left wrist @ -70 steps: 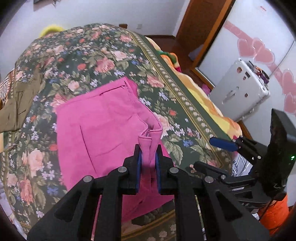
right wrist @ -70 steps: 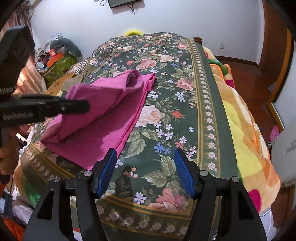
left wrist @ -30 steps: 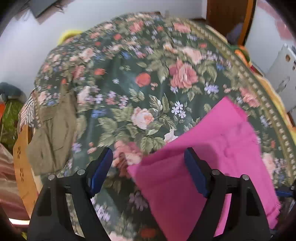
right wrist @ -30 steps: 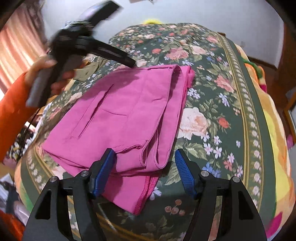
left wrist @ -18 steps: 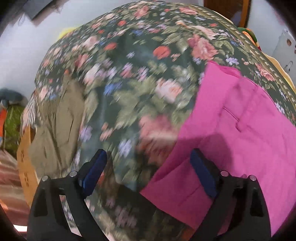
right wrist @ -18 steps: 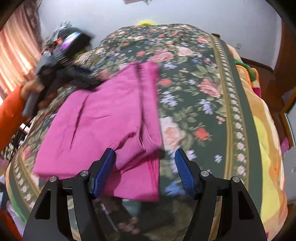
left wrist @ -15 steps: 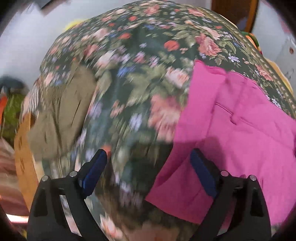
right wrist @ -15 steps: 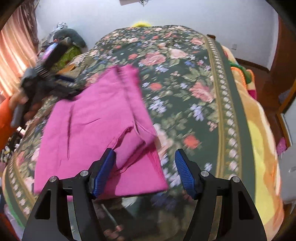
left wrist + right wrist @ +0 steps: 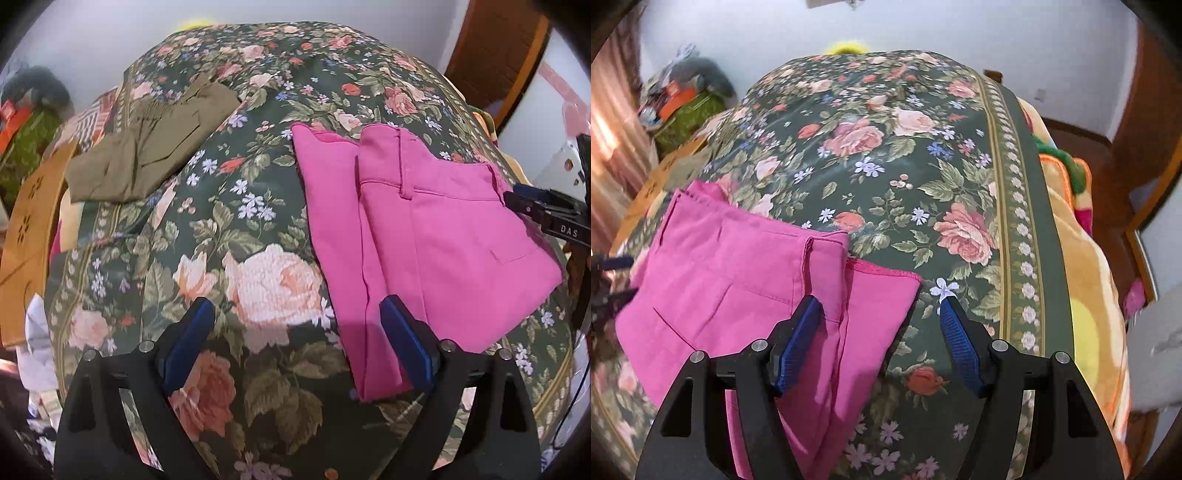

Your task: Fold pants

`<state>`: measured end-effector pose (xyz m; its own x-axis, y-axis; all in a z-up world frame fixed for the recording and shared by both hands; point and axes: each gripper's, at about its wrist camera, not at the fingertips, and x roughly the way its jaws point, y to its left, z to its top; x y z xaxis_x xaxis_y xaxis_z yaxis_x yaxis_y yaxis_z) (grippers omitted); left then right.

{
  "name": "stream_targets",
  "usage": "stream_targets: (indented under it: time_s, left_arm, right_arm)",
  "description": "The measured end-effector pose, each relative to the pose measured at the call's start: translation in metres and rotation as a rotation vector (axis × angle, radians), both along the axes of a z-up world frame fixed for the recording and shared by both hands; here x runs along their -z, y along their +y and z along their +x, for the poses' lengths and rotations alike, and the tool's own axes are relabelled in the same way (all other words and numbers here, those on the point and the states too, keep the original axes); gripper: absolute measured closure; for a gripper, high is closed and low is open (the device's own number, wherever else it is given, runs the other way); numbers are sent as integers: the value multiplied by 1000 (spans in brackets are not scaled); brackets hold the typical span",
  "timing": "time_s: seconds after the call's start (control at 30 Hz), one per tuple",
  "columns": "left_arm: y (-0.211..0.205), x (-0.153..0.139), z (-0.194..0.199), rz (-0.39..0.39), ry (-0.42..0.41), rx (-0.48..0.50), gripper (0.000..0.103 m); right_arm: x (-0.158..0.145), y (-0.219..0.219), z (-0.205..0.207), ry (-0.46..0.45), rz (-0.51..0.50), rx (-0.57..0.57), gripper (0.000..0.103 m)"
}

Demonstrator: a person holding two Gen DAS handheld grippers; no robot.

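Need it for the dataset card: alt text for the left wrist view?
Folded pink pants lie on a floral bedspread, just right of the open left hand-held gripper. Olive-green pants lie far left.

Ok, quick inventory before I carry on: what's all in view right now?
pink pants: one, magenta, folded, on the bedspread.
olive garment: one, khaki-green, far left edge of the bed.
floral bedspread: one, dark green with roses, covering the bed.
orange blanket: one, orange-yellow, down the bed's right side.
wooden board: one, tan, beside the bed.
left tongs: black, blue pads, open.
right tongs: same, open.
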<state>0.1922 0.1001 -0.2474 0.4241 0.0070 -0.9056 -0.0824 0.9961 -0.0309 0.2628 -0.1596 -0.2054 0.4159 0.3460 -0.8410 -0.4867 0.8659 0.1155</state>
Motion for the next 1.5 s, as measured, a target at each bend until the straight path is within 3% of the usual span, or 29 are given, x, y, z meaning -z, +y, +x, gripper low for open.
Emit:
stream_targets:
  time_s: [0.17, 0.27, 0.57, 0.7, 0.83, 1.0, 1.13, 1.33, 1.5]
  left_arm:
    - [2, -5, -5, 36, -10, 1, 10]
    - [6, -2, -9, 13, -21, -23, 10]
    - [2, -6, -20, 58, -57, -26, 10]
    - [5, -12, -24, 70, -61, -33, 10]
    - [9, -26, -20, 73, -83, -39, 10]
    - [4, -40, 3, 18, -109, -8, 10]
    - [-4, -33, 29, -83, -81, 29, 10]
    - [-13, 3, 58, -142, 19, 65, 10]
    - [-13, 7, 67, -174, 11, 73, 10]
  right_arm:
    - [-19, -11, -23, -24, 18, 10, 40]
    - [-27, -21, -41, -12, 59, 15, 40]
    - [3, -45, -73, 104, 124, 91, 40]
    - [-2, -59, -75, 119, 140, 121, 40]
    - [-17, -62, -75, 75, 135, 124, 40]
    - [-38, -48, -65, 5, 165, 96, 38]
    - [-38, -33, -57, -11, 181, 73, 38]
    - [-10, -20, -42, 76, 199, 75, 38]
    - [10, -15, -37, 123, 218, 67, 36]
